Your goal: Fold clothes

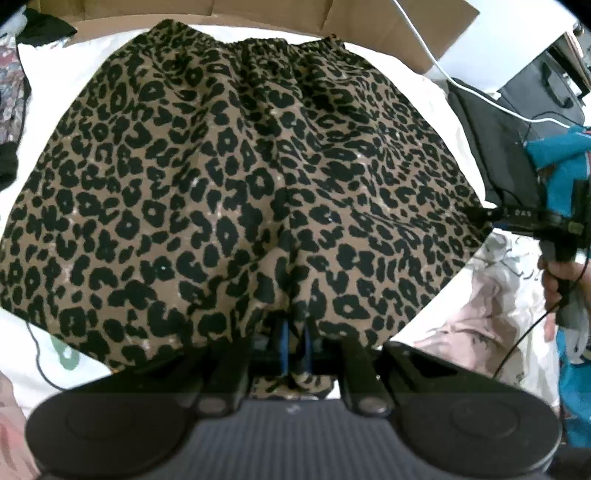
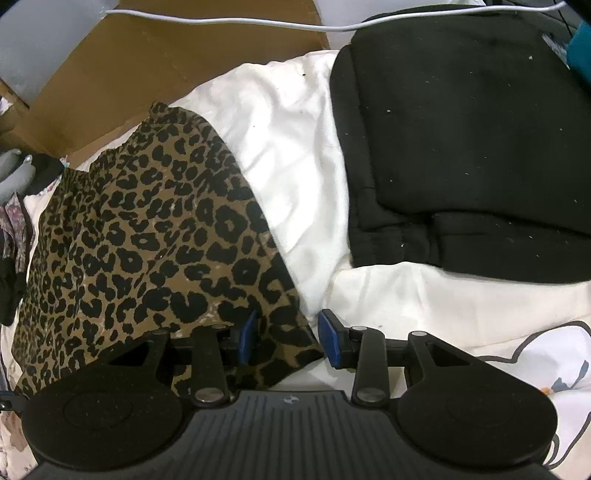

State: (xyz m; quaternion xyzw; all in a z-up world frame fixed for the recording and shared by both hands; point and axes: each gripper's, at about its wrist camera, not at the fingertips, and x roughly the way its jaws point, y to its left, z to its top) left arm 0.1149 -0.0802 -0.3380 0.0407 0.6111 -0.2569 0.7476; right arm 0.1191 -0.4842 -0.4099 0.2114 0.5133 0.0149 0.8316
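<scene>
A leopard-print garment (image 1: 236,177) lies spread on the white bedding (image 1: 51,77), with its gathered waistband at the far side. At the near hem, my left gripper (image 1: 295,347) is shut on a fold of the fabric, its blue pads close together. My right gripper (image 1: 484,218), held by a hand, sits at the garment's right edge. In the right wrist view the right gripper (image 2: 288,338) stands open. A corner of the garment (image 2: 147,240) lies between its blue pads (image 2: 330,341), and the right pad stands apart from the cloth.
A folded black garment (image 2: 461,147) lies on the bedding (image 2: 295,147) to the right. Brown cardboard (image 2: 166,66) and a white cable (image 2: 258,22) run along the far side. More clothes (image 1: 11,92) are piled at the left, and teal cloth (image 1: 565,155) hangs at the right.
</scene>
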